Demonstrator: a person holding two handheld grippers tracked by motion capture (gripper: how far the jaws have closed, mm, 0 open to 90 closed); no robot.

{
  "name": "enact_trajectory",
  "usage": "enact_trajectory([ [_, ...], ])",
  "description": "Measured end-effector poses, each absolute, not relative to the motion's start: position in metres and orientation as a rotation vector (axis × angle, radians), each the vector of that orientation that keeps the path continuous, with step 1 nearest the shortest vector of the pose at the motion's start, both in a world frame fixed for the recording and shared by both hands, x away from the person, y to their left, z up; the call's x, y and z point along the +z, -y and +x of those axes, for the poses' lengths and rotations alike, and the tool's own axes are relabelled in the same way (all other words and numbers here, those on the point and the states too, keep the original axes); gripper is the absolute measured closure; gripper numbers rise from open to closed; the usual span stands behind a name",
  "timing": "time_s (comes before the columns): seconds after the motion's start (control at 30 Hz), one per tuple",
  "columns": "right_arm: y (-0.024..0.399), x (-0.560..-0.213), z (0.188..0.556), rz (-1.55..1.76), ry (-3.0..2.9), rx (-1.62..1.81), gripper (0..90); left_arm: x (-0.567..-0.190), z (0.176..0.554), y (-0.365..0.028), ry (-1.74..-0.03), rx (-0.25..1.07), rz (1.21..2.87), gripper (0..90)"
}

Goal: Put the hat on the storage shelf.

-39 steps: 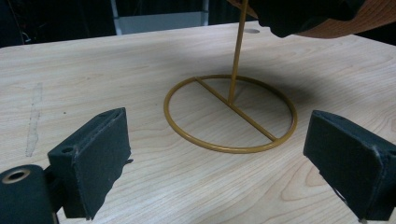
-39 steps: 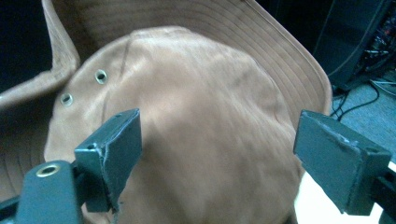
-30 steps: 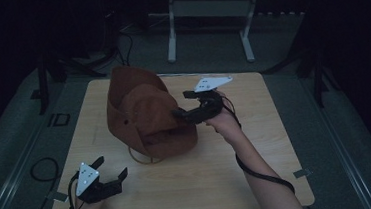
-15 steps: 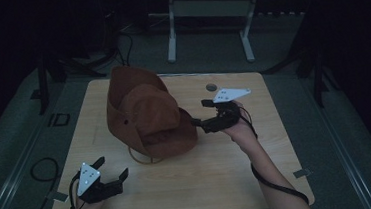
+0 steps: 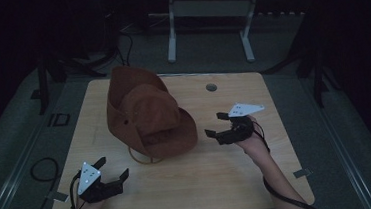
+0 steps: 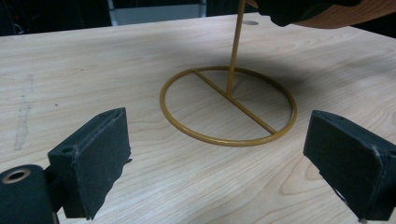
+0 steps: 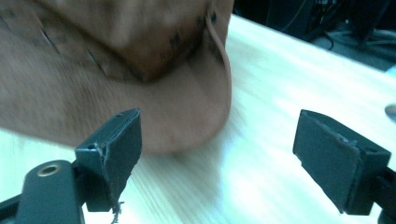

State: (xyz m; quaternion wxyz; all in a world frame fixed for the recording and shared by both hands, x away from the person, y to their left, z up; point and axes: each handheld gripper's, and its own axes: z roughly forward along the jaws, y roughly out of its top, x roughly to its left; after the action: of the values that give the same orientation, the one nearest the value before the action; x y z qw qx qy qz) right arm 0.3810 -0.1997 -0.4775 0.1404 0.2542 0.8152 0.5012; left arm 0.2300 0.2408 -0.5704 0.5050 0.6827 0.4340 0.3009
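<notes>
From the high view: one brown hat sits on a thin gold wire stand left of centre on the wooden table, brim drooping toward the near side. The right gripper hovers just beside the hat's right brim, jaws spread wide and pointing at it, nothing between them, a clear gap to the brim. The left gripper sits near the table's front left corner, in front of the stand and apart from it, jaws also spread and empty. One small round grommet shows in the tabletop toward the far edge. Beyond the table, a white frame stands on the floor.

Over to the left gripper view: two black pads frame the shot, wide apart, gripping nothing. Straight ahead lies the stand's round base ring, one crossbar across it and one upright rod rising from the middle. The hat's brim edge peeks in at the top right, above the ring.

Now the right gripper view: jaws wide open again, empty. The hat looms large ahead and to the left, its brim dipping behind the left-hand pad; whether the two touch, I cannot tell. Bare wood shows between the pads.
</notes>
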Motion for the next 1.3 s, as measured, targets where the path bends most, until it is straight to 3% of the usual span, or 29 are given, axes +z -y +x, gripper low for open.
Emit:
enact_trajectory([
  [0.63, 0.235, -0.538, 0.367, 0.779, -2.358, 1.346, 15.4, -0.571, 0.230, -0.241, -1.052, 0.738, 1.660, 7.9],
  [1.3, 0.286, -0.559, 0.333, 0.921, -2.303, 1.241, 15.3, -0.571, 0.230, -0.241, -1.045, 0.734, 1.664, 7.9],
])
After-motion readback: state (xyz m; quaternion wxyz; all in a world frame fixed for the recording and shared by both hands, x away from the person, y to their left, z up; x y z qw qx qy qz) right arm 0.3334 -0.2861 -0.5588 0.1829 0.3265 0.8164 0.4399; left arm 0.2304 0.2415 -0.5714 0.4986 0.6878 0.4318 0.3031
